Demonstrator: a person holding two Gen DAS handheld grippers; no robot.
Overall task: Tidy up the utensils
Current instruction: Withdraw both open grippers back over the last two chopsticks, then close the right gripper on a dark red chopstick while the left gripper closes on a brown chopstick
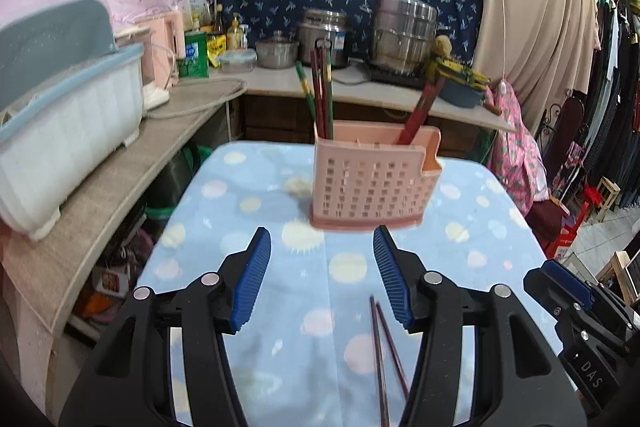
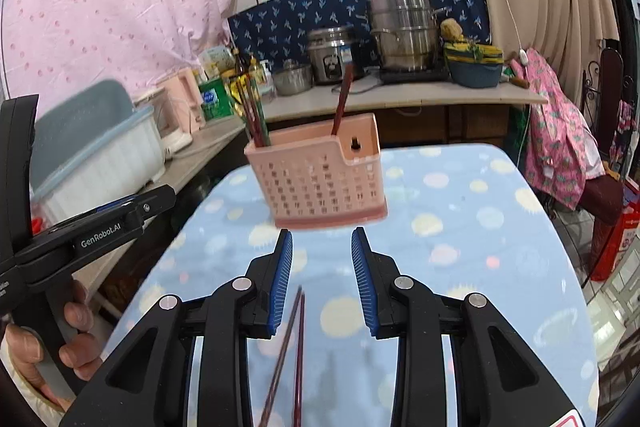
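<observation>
Chopsticks (image 2: pixel 294 355), two of them, dark red, lie loose on the bench (image 1: pixel 460 223) beneath the right gripper (image 2: pixel 322 279), between its fingers and slightly toward its left finger. That gripper is spread open and holds nothing. The left gripper (image 1: pixel 322 279) is likewise open and empty, the same pair lying under its right finger. Just ahead of both grippers stands one pink holder (image 1: pixel 372 183), perforated, with several chopsticks upright at its left end and a red one or two leaning at its right; blur hides the exact count.
</observation>
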